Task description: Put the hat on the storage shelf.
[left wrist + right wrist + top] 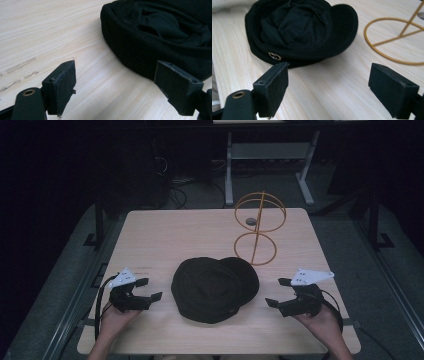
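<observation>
Hat (pixel 214 289) lies upside down mid-desk (pixel 165 235), untouched; we hold our left claw (pixel 151 289) and right claw (pixel 278 292) spread wide beside it, wire stand (pixel 258 227) empty behind.

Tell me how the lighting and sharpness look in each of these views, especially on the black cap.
High view: dim, room behind nearly black, the black cap a flat dark blob. Left gripper view: brighter, cap folds visible, near jaws soft. Right gripper view: the cap's metal emblem glints; the gold wire stand is slightly blurred.
</observation>
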The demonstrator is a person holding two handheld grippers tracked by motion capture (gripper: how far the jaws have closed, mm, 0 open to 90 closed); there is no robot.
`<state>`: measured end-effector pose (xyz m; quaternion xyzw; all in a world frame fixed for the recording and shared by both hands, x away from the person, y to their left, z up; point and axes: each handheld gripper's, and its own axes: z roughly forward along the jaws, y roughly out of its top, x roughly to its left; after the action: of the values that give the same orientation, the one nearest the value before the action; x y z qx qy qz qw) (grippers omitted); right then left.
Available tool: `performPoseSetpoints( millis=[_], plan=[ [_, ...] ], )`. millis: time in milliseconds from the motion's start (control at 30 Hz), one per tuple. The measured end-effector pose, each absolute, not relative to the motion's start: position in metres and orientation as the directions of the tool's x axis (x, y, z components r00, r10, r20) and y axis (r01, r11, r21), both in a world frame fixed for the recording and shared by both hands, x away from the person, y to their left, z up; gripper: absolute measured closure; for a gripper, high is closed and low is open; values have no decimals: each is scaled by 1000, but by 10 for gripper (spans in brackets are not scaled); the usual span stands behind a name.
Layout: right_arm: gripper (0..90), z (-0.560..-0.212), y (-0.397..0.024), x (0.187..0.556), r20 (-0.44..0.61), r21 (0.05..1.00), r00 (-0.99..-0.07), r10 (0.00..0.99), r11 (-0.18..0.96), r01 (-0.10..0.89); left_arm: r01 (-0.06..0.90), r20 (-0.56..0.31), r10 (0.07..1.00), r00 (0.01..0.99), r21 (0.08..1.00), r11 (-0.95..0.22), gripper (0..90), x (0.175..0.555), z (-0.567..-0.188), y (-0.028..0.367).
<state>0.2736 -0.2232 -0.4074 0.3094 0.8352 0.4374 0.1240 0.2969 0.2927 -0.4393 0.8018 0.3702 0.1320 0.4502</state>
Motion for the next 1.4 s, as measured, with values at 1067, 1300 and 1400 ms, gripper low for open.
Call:
performPoseSetpoints(
  millis=[1067, 1300, 1400],
  plan=[
    [162, -386, -151, 286, 56, 774, -878, 475, 535, 339, 474, -117, 712, 693, 818, -327, 173, 297, -439, 294],
    [165, -385, -135, 287, 60, 767, -895, 441, 554, 324, 476, -118, 711, 693, 816, -328, 173, 297, -439, 294],
    [166, -386, -130, 287, 60, 766, -900, 431, 559, 318, 477, -119, 712, 692, 816, -327, 173, 297, -439, 294]
  ],
)
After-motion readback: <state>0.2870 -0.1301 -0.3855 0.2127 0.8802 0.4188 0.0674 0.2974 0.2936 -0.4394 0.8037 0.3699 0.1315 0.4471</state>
